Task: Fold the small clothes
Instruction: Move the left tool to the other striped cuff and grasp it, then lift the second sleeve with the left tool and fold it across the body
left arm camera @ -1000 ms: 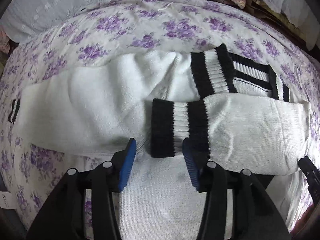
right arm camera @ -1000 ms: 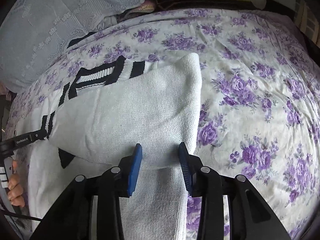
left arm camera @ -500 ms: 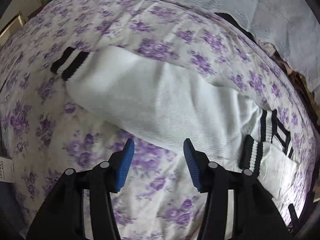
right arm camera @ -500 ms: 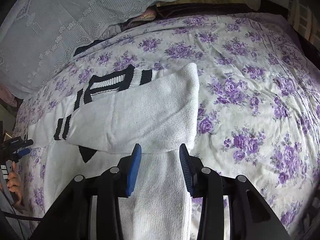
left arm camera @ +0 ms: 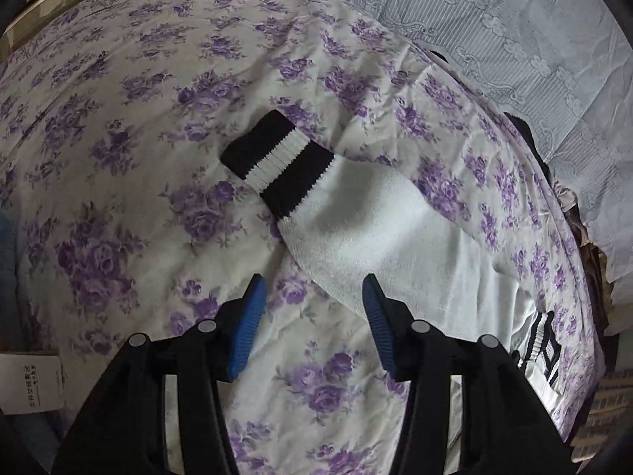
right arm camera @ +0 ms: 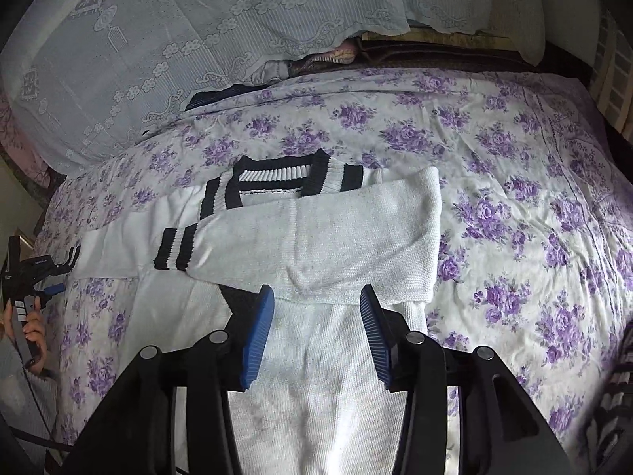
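A white knit sweater (right arm camera: 316,388) with black-and-white striped trim lies flat on the floral bedspread (right arm camera: 514,217). One sleeve (right arm camera: 316,245) is folded across the chest, its cuff (right arm camera: 176,249) just below the collar (right arm camera: 273,182). My right gripper (right arm camera: 316,297) hovers over the body just below that fold; its jaws are opening and grip nothing. The other sleeve (left arm camera: 376,237) stretches out straight, ending in a striped cuff (left arm camera: 277,170). My left gripper (left arm camera: 312,289) stands open beside this sleeve's lower edge, holding nothing. It also shows at the right wrist view's left edge, in a hand (right arm camera: 33,332).
A pale lace-patterned cover (right arm camera: 158,39) lies heaped along the far side of the bed, with dark clothes tucked under its edge. Wooden furniture (left arm camera: 51,0) stands beyond the bed's corner. A paper label (left arm camera: 31,380) sits at the left edge.
The left gripper swept from the folded cuff out along the straight sleeve toward its cuff, rolling as it went. The right gripper lifted away from the folded sleeve and its jaws widened a little.
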Demonstrator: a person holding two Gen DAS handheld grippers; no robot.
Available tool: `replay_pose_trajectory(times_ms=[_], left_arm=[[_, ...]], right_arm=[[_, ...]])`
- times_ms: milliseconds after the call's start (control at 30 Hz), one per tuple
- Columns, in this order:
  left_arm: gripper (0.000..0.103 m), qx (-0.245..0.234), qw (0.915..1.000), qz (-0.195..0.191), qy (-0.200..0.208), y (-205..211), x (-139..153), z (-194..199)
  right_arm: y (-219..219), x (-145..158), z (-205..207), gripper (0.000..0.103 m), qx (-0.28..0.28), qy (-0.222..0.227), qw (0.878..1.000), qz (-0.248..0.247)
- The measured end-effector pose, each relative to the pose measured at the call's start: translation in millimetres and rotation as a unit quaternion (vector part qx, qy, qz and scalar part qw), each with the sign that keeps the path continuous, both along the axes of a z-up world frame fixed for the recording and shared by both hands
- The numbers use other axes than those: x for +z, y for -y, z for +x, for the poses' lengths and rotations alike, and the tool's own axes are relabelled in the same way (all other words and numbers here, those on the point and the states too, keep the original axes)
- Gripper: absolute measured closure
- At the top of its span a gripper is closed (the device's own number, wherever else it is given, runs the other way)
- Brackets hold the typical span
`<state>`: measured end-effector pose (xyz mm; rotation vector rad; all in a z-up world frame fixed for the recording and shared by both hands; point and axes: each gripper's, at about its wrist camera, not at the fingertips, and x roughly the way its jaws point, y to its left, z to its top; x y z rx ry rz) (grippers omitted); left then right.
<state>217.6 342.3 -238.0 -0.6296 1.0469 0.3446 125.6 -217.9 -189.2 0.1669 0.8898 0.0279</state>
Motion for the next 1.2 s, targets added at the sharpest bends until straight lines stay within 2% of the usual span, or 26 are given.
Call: replay_pose_trajectory(times_ms=[133, 233, 300, 367, 533, 700, 800, 933, 1200], left_arm=[[0.062, 0.013, 0.9992, -0.037, 0.005, -9, -22, 11], [0.063, 0.02, 0.9984, -0.052, 0.003, -10, -36, 16], [0.064, 0.023, 0.9978, -0.061, 0.015, -12, -36, 19], [0.075, 0.021, 0.9965, -0.077, 0.022, -17, -35, 27], [0.086, 0.033, 0.9946, -0.096, 0.023, -34, -38, 35], [0.087, 0.052, 0.9902, -0.125, 0.035, -46, -44, 27], [0.087, 0.053, 0.9908, -0.119, 0.036, -46, -44, 30], [0.093, 0.045, 0.9939, -0.091, 0.043, -39, -34, 32], [0.094, 0.011, 0.9979, -0.028, 0.057, -16, 3, 34]], right_arm=[[-9, 10, -3, 0.056, -0.002, 0.001, 1.0, -0.015], [-16, 12, -1, 0.055, -0.002, -0.005, 1.0, -0.02], [-21, 12, 0, 0.055, 0.002, -0.008, 1.0, -0.018], [-29, 11, 4, 0.055, 0.011, -0.011, 1.0, -0.017], [-52, 9, 13, 0.055, 0.038, -0.005, 0.999, -0.013], [-63, 9, 20, 0.055, 0.057, -0.004, 0.998, -0.016], [-59, 11, 24, 0.055, 0.052, 0.0, 0.999, -0.013], [-49, 10, 24, 0.055, 0.039, 0.001, 0.999, -0.007], [-35, 8, 22, 0.055, 0.024, 0.005, 1.0, 0.012]])
